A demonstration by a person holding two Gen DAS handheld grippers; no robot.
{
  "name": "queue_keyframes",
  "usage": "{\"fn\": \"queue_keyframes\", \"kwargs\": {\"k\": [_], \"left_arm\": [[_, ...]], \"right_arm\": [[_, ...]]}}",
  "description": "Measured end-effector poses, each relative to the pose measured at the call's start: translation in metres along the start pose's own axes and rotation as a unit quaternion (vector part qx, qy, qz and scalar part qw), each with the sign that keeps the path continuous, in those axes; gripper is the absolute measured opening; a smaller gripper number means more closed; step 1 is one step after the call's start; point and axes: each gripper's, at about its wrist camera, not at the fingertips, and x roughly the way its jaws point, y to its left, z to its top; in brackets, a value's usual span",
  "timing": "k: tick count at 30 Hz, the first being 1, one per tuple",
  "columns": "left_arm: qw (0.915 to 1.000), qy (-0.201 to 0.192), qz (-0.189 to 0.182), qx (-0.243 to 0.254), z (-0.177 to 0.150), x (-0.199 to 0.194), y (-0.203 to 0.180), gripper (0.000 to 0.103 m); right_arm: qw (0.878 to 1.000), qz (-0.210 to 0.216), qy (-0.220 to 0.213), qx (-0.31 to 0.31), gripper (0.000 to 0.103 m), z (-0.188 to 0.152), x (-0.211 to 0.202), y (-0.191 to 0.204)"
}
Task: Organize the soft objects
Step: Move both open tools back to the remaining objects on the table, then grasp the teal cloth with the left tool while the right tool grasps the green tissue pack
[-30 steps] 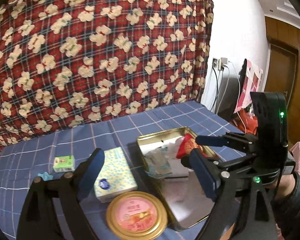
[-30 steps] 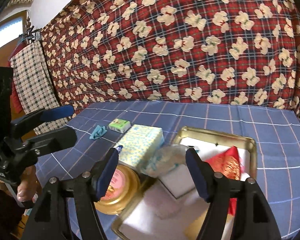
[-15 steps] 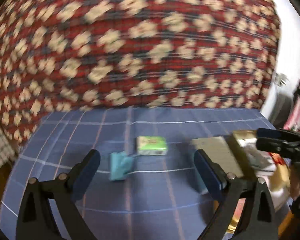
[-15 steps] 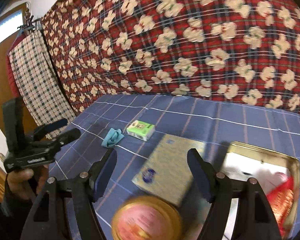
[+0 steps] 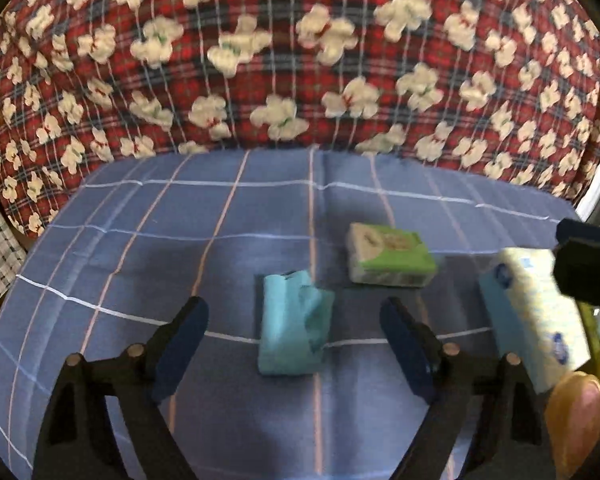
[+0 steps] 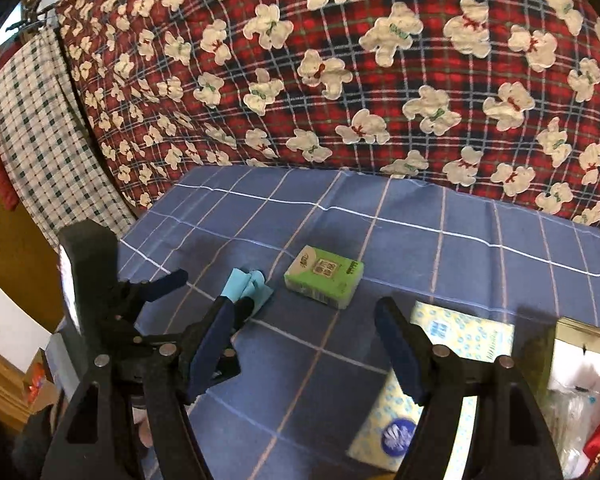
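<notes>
A crumpled teal cloth (image 5: 292, 320) lies on the blue checked tablecloth (image 5: 140, 248). My left gripper (image 5: 292, 318) straddles it, and its jaws are closing with the cloth between them but not touched by the pads. A green tissue pack (image 5: 392, 256) sits just beyond the cloth, to the right. In the right wrist view my right gripper (image 6: 306, 340) hangs open and empty above the tablecloth, short of the green tissue pack (image 6: 324, 280). The teal cloth (image 6: 246, 286) and the left gripper (image 6: 212, 292) show at its left.
A yellow-and-blue tissue pack (image 6: 440, 380) lies right of the right gripper, with a gold tin box (image 6: 588, 334) holding soft packets beyond it. A round gold lid (image 5: 576, 412) sits at the near right. A red bear-print blanket (image 5: 300, 60) rises behind the table.
Both views have swung left, away from the tin box, to the teal cloth and green pack. The left gripper has sunk down and come around the cloth.
</notes>
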Motion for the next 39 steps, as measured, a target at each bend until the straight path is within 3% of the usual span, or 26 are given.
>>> {"fn": "queue_keyframes", "kwargs": {"k": [2, 5, 6, 7, 10, 14, 20, 25, 30, 35, 39], "left_arm": [[0.9999, 0.012, -0.003, 0.011, -0.001, 0.011, 0.000, 0.088], [0.9993, 0.029, -0.012, 0.022, -0.003, 0.027, -0.002, 0.070], [0.9991, 0.033, -0.016, 0.019, -0.005, 0.032, 0.000, 0.054], [0.9988, 0.039, -0.023, 0.018, -0.007, 0.036, 0.002, 0.031], [0.9970, 0.051, -0.058, -0.005, -0.014, 0.044, 0.015, 0.012], [0.9955, 0.050, -0.077, -0.024, -0.019, 0.043, 0.025, 0.011], [0.9983, 0.034, -0.045, -0.014, -0.018, 0.036, 0.027, 0.011], [0.9985, 0.032, -0.021, -0.039, -0.017, 0.037, 0.045, 0.011], [0.9980, 0.036, -0.019, -0.047, -0.016, 0.038, 0.049, 0.011], [0.9979, 0.038, -0.020, -0.049, -0.016, 0.037, 0.050, 0.011], [0.9977, 0.038, -0.020, -0.053, -0.017, 0.036, 0.052, 0.011]], "right_arm": [[1.000, -0.003, 0.008, 0.011, 0.075, 0.005, 0.011, -0.004], [0.999, -0.003, 0.027, 0.033, 0.075, 0.010, 0.030, -0.011], [0.999, -0.004, 0.034, 0.037, 0.075, 0.011, 0.036, -0.013], [0.998, -0.008, 0.039, 0.040, 0.075, 0.013, 0.042, -0.015], [0.997, -0.020, 0.054, 0.043, 0.075, 0.019, 0.061, -0.017], [0.995, -0.023, 0.077, 0.056, 0.075, 0.028, 0.086, -0.015], [0.990, -0.056, 0.117, 0.052, 0.075, 0.032, 0.125, -0.006], [0.986, -0.080, 0.122, 0.075, 0.076, 0.035, 0.141, -0.014], [0.986, -0.080, 0.127, 0.074, 0.081, 0.036, 0.148, -0.009], [0.978, -0.111, 0.169, 0.048, 0.081, 0.027, 0.163, -0.001], [0.978, -0.120, 0.169, 0.019, 0.071, 0.023, 0.161, 0.009]]}}
